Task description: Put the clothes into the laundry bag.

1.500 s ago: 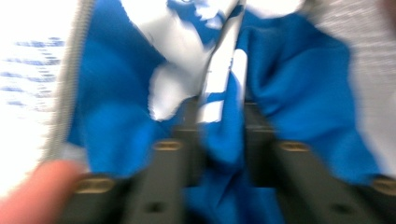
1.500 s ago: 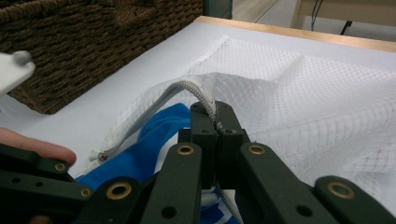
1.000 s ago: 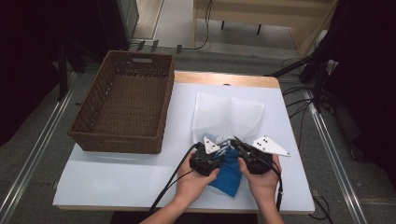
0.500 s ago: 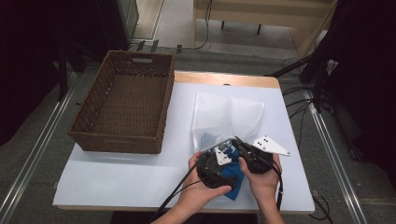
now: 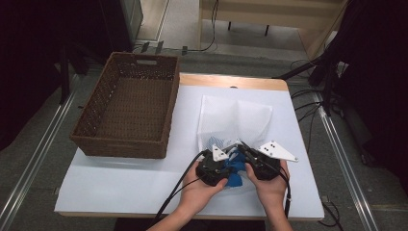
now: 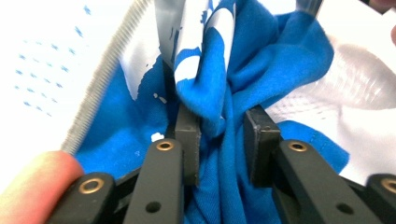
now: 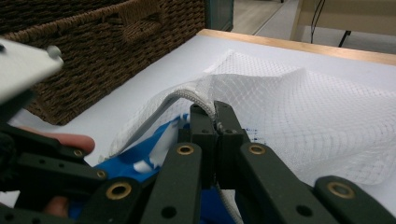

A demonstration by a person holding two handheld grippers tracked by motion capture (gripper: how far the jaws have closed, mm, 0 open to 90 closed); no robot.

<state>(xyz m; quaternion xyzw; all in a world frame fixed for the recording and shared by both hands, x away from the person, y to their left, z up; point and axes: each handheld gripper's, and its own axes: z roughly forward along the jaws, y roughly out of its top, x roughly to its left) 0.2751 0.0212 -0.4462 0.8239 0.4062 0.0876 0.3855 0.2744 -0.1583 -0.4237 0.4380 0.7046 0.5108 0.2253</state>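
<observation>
At the near edge of the table point(image 5: 120, 187): we see two hands side by side, each with a gripper, working on one blue garment and one white mesh bag.

Count of things: we count one blue garment point(image 5: 235, 179), one white mesh bag point(image 5: 235, 118), one brown wicker basket point(image 5: 127, 108), two grippers.

Blue garment: bunched between the two grippers, at about 5 o'clock on the table; its upper part lies in the mouth of the bag, seen as blue and white folds point(image 6: 224, 84) in the left gripper view.

White mesh bag: lies flat toward 12 o'clock from the hands, its open edge lifted at the grippers; its corded rim point(image 7: 187, 95) arches up in the right gripper view.

Wicker basket: stands at about 10 o'clock, well apart from the bag.

Left gripper point(image 5: 222, 160): its jaws have just been closing, and they now sit narrowly apart with a thick fold of the blue garment pinched between the pads point(image 6: 187, 135).

Right gripper point(image 5: 244, 153): fully closed, clamping the rim of the bag between its fingertips point(image 7: 215, 122).

Left hand point(image 5: 204, 187): palm cupped under its gripper, pointing toward 1 o'clock.

Right hand point(image 5: 269, 185): wrapped around its gripper, pointing toward 11 o'clock, so both tips meet.
</observation>
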